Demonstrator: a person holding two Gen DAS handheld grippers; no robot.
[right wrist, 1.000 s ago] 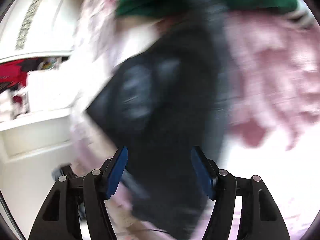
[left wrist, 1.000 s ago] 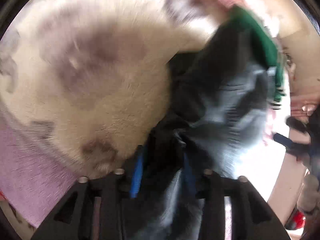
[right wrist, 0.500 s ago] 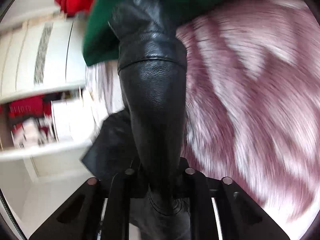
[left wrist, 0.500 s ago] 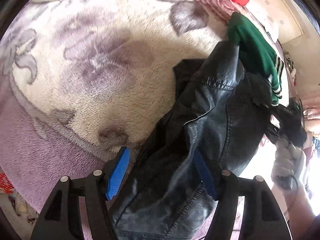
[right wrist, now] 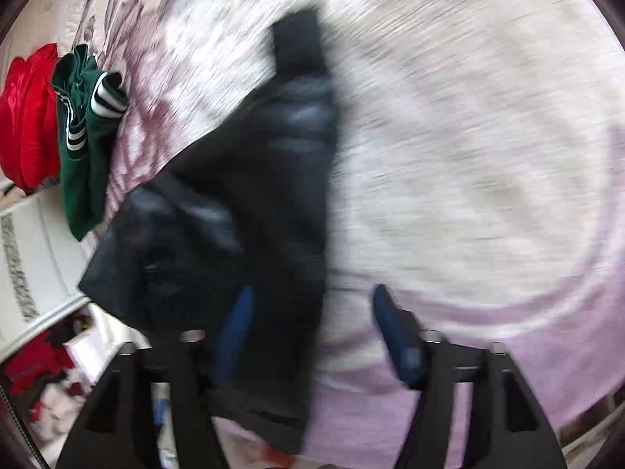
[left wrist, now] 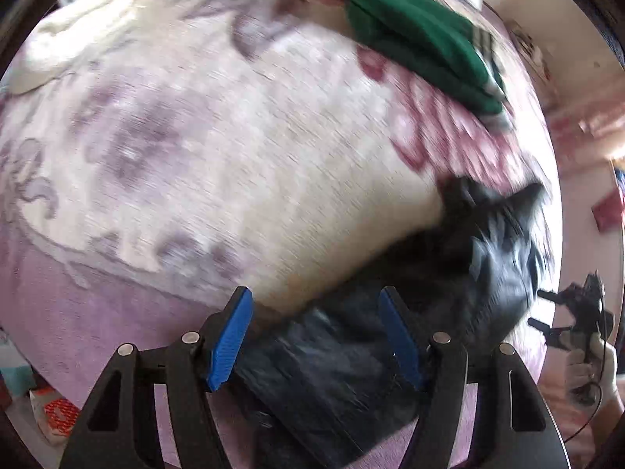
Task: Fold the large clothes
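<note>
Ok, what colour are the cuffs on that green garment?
Black and white stripes on the green garment cuffs, clearest in the right wrist view.

- Black leather jacket point(right wrist: 250, 203), glossy and crumpled, sprawled loosely on the floral bed blanket point(right wrist: 468, 156), one sleeve stretched away.
- Green garment with white stripes point(right wrist: 84, 125), bunched, lying beside the jacket, near a red garment point(right wrist: 25, 117).

a bed blanket point(left wrist: 242, 148), cream with purple flowers, carries everything; a black jacket point(right wrist: 250, 203) lies ahead of both tools; folded green garment point(right wrist: 84, 148) and red one point(right wrist: 23, 117) sit far beyond it
</note>
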